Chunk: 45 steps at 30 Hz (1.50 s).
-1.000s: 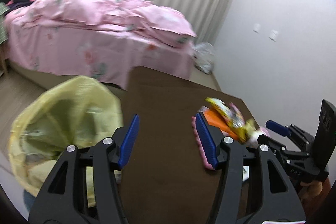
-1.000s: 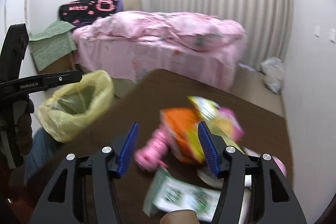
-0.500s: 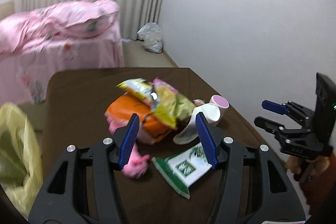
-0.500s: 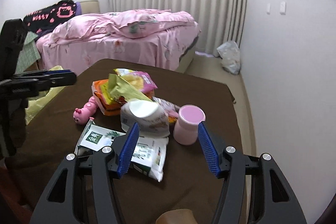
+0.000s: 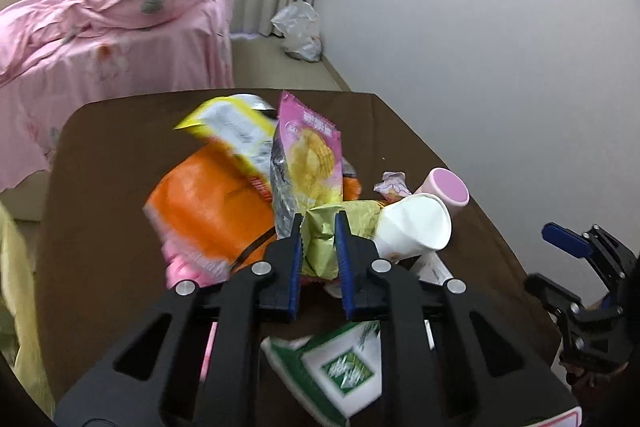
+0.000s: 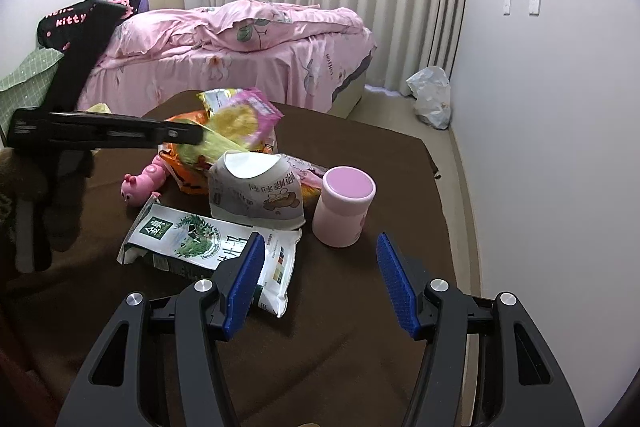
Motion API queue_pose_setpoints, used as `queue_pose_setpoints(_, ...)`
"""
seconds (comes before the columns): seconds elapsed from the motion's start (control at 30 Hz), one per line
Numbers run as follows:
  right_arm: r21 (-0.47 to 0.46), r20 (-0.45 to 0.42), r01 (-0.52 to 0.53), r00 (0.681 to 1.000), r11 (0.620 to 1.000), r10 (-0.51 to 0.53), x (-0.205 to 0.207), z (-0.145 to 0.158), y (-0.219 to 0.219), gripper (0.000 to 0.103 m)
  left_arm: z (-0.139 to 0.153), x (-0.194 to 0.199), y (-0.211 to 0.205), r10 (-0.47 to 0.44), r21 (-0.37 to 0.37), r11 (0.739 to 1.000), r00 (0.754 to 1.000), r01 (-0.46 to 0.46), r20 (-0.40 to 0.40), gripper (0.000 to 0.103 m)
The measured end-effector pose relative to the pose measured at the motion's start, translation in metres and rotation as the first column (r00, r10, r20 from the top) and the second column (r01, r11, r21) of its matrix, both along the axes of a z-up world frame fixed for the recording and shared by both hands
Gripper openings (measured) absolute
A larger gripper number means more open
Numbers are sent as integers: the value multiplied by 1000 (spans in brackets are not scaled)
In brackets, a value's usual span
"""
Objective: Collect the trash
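Closing on the yellow-green wrapper [image 5: 320, 241], your left gripper [image 5: 318, 227] pinches it; your right gripper [image 6: 320, 255] stays spread, pink cup [image 6: 343, 205] at twelve o'clock.

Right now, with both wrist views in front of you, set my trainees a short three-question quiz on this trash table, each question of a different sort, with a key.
1. True or false: the right gripper is clamped on the pink cup.
2. Multiple choice: what lies between the left gripper's closing jaws? A) the yellow-green wrapper B) the white paper cup C) the green-and-white packet
3. Fill in: the pink toy lies on the brown ____.

Key
1. False: its jaws stand open and empty, short of the cup.
2. A
3. Table
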State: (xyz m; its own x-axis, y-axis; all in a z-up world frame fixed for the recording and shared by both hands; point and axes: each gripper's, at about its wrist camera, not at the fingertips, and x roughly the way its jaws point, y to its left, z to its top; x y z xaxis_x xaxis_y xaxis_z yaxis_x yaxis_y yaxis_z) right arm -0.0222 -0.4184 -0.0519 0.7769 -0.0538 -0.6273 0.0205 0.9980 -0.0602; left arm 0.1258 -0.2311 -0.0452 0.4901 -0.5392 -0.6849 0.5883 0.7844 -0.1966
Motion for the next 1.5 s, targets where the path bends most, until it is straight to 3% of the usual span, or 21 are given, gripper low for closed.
queue_pose_setpoints(0.23, 9, 6, -33, 999, 999, 32, 7, 3, 15, 55, 20, -27, 72, 100, -57, 994, 995, -98, 24, 14)
queue_pose_setpoints(0.47, 38, 22, -68, 998, 997, 67, 25, 12, 31, 55, 13, -35, 144, 262, -87, 961, 965, -262, -11, 15)
queue_pose_setpoints(0.63, -48, 38, -86, 995, 995, 88, 51, 25, 31, 55, 5, -33, 163, 307, -84, 948, 952, -308, -24, 15)
queue_pose_setpoints(0.8, -116, 9, -44, 999, 992, 46, 85, 27, 3, 42, -2, -37, 174, 309, -91, 946, 950, -312, -39, 16)
queue_pose_setpoints(0.9, -76, -13, -49, 999, 996, 48, 101, 24, -12, 42, -4, -29, 173, 298, -95, 949, 953, -301, -44, 21)
queue_pose_setpoints(1.0, -96, -37, -43, 999, 995, 39, 113, 18, -16, 42, -3, -27, 175, 299, -111, 947, 953, -302, -39, 27)
queue_pose_setpoints(1.23, -86, -69, -113, 992, 990, 107, 139, 10, -1, 42, 5, -26, 191, 320, -148, 937, 947, -317, -5, 39)
queue_pose_setpoints(1.33, -88, -129, -177, 978, 980, 165, 173, 10, 6, 42, 9, -22, 194, 327, -136, 937, 945, -322, 11, 40)
queue_pose_setpoints(1.43, -2, -230, -215, 951, 977, 209, 211, -1, -4, 42, 11, -20, 193, 307, -118, 946, 951, -301, 37, 44)
queue_pose_setpoints(1.5, -2, -269, -242, 935, 970, 232, 223, -7, -8, 42, 10, -19, 189, 280, -91, 957, 959, -275, 48, 44)
